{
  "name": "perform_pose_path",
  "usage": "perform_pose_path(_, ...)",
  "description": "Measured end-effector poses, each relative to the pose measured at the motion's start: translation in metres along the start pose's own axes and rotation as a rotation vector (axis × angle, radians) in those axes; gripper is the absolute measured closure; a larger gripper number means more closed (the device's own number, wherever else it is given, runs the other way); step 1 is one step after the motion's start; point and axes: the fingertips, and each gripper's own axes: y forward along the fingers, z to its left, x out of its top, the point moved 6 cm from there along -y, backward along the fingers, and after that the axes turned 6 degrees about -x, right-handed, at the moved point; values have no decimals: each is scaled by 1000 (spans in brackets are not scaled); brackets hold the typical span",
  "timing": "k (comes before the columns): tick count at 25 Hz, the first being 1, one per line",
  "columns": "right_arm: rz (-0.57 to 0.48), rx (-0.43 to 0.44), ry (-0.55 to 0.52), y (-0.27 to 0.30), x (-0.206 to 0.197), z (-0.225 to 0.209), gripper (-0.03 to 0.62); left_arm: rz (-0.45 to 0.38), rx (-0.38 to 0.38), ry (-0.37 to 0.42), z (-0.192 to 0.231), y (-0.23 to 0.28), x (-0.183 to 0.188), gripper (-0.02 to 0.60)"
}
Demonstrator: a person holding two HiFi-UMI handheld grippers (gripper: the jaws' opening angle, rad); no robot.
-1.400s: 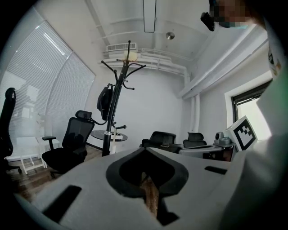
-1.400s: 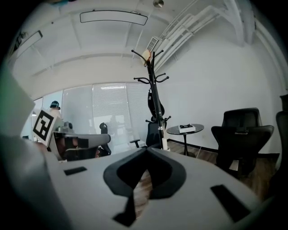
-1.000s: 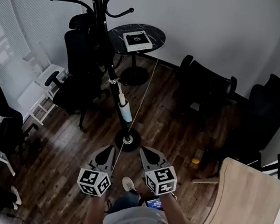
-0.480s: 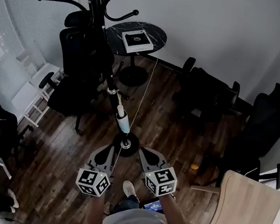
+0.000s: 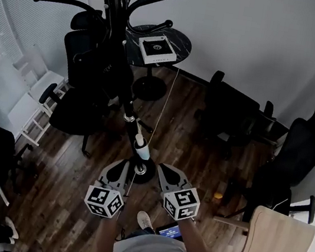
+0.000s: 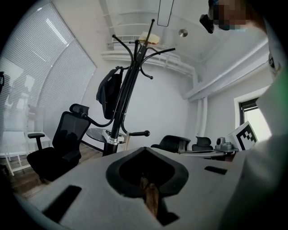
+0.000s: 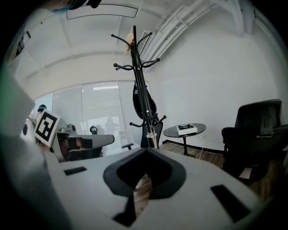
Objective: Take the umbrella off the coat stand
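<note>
nearest, the left gripper point(image 5: 124, 166) and right gripper point(image 5: 164, 170) sit side by side in front of the person, each with jaws drawn nearly together on nothing. both aim at the coat stand point(image 5: 114, 7) just ahead. the umbrella point(image 6: 109, 94), seemingly the dark bundle, hangs high on the stand, so an upward reach looks needed.
</note>
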Motion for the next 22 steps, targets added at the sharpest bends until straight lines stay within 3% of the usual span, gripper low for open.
perform_pose_path(12, 1, -39, -5, 51, 10, 7, 582, -12, -66, -4, 45, 26, 15, 561)
perform_pose_path(22, -13, 26, 10, 78, 15, 16, 582, -24, -54, 23, 59, 27, 26, 561)
